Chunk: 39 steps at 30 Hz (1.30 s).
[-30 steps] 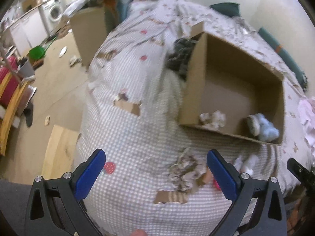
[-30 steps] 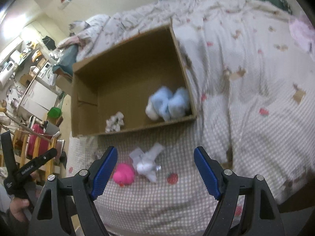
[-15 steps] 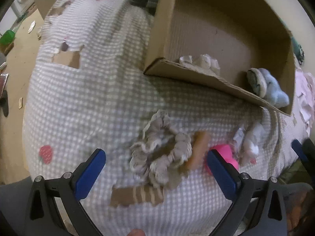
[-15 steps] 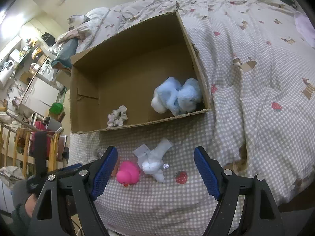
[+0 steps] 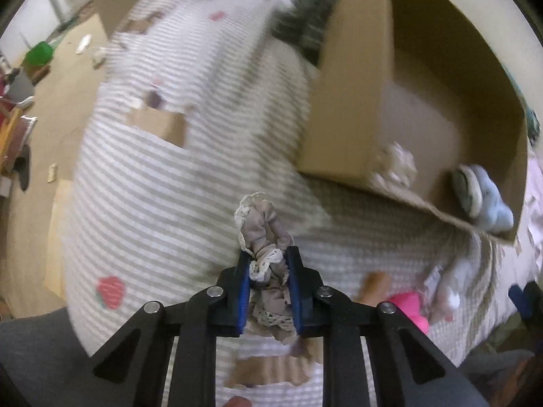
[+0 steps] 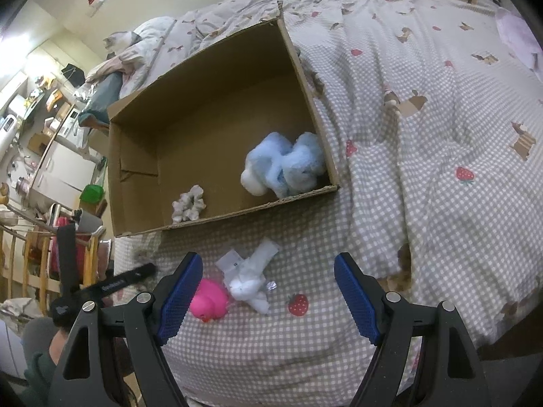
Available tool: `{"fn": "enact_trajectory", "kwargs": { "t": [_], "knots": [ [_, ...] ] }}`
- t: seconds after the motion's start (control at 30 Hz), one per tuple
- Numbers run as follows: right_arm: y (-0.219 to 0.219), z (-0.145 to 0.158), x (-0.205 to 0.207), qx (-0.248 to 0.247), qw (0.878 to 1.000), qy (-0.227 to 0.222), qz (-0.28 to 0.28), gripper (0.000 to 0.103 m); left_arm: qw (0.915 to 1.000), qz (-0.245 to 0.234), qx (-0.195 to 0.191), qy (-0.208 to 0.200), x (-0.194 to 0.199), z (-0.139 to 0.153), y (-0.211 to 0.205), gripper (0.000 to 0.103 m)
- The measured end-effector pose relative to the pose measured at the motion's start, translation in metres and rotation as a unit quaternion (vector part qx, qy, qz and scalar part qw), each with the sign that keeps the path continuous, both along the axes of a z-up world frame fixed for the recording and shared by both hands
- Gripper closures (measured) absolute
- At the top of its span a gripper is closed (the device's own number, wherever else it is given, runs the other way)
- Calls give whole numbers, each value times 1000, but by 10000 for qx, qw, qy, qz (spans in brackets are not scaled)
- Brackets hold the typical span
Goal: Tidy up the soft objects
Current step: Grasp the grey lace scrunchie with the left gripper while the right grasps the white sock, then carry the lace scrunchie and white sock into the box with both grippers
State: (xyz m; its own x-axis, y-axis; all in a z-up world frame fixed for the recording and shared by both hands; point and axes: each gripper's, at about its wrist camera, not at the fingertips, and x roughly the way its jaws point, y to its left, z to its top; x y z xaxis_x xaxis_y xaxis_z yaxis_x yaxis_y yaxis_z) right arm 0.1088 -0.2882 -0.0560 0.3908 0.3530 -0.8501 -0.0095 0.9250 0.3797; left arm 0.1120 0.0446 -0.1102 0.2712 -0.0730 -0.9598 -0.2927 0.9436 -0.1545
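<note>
Now clamped: left gripper (image 5: 268,279), blue pads pressed against a beige lace-trimmed scrunchie (image 5: 263,234), jaws just closed from wide apart onto it. Fabric bunched between the pads, upper loop standing free above them, lower frills hanging below. Whether lifted clear of the checked duvet (image 5: 163,196) or only pinched on it: cannot be told, view blurred. Compared with a half second ago, scrunchie no longer lying loose between spread jaws; grasp made.

Just right of the grip, on the duvet: a tan object, unidentified, then a pink rubber duck (image 5: 409,307) and a white plush piece (image 5: 448,288), both untouched. Beyond them, cardboard box (image 5: 353,101) lying open on the bed, near edge just past the held scrunchie. Inside the box: a pale scrunchie (image 6: 189,203) near the front wall and a light blue plush toy (image 6: 285,166) in the right corner.

Right gripper (image 6: 268,296): jaws spread wide, nothing between the pads, poised above the duck and white plush, not touching either. No change in its opening over the last second.

Judgement: pick phase complete for the beige scrunchie; carry to the box and release outstanding. Two soft items at least left on the duvet. Risk noted: dangling lower frills may snag on the box's near wall during transfer.
</note>
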Motion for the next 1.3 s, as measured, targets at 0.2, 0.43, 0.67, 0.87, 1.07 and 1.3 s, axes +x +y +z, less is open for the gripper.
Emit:
{"fn": "enact_trajectory", "kwargs": {
  "t": [0.2,0.43,0.67,0.87,1.07,1.3],
  "knots": [
    [0,-2,1,39,10000,17,-13,18,9993,231,-223,-172,-13,23,19,89],
    [2,-15,2,473,9981,374,83,18,9973,-374,-326,-539,-34,83,-10,89],
    [22,-35,5,790,9926,803,450,45,9922,-749,-51,-991,-58,102,-31,89],
    [47,-55,12,347,9917,1032,684,45,9955,-385,-2,-863,-44,78,-18,89],
    [64,-73,21,51,9909,1106,765,45,9962,-284,-41,-820,-36,70,-15,89],
    [71,-66,11,-232,9929,784,860,74,9968,-242,-51,-756,-34,67,-10,89]
  ]
}}
